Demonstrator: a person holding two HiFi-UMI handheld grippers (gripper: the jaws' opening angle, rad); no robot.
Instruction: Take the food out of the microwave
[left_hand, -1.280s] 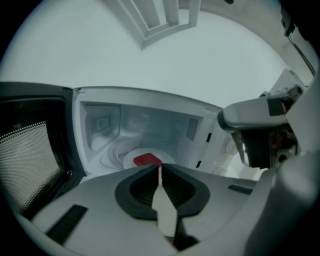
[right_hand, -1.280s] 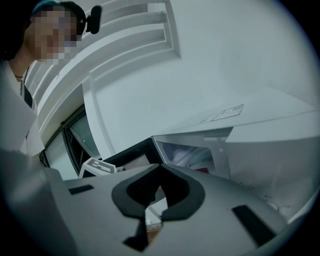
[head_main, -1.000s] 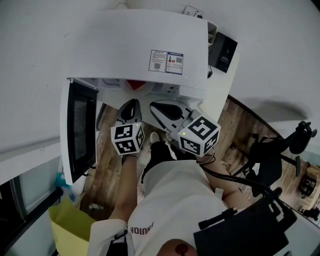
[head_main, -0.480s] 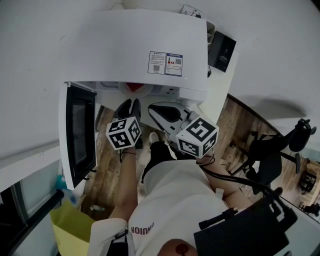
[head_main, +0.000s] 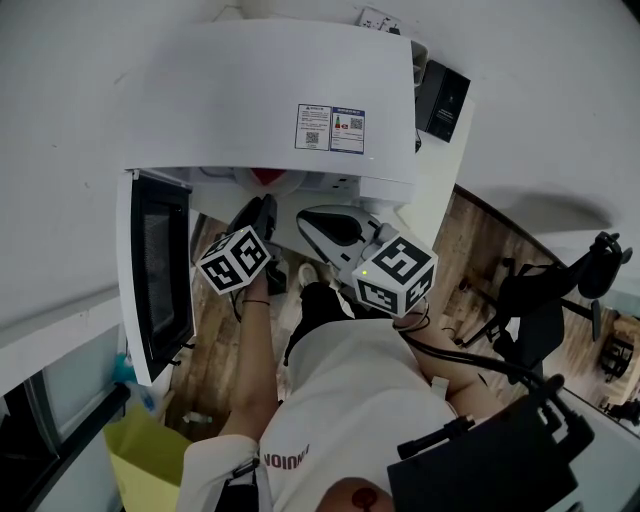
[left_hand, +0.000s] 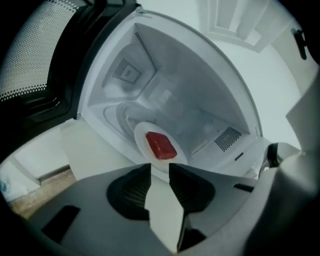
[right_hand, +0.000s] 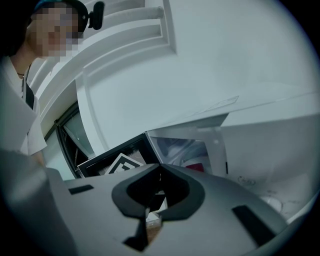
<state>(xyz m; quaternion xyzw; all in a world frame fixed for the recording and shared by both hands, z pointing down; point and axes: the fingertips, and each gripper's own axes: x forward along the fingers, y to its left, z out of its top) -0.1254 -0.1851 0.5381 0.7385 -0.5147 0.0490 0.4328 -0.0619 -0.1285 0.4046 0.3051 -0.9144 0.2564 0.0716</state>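
The white microwave (head_main: 280, 95) stands with its door (head_main: 158, 270) swung open to the left. Inside, a red block of food (left_hand: 160, 145) lies on a white plate (left_hand: 141, 134); the food (head_main: 264, 175) peeks out under the cavity's top edge in the head view. My left gripper (left_hand: 160, 168) is open at the cavity mouth, its jaws just short of the plate's near rim and holding nothing. In the head view the left gripper (head_main: 261, 210) points into the opening. My right gripper (right_hand: 160, 167) is shut and empty, held to the right of the opening; the right gripper (head_main: 308, 214) sits beside the left one.
A black box (head_main: 445, 100) stands on the counter right of the microwave. A yellow bag (head_main: 140, 450) sits on the floor below the door. A black office chair (head_main: 540, 300) stands on the wooden floor to the right.
My left gripper has moved up and forward toward the microwave opening, its marker cube turning. The right gripper has stayed where it was.
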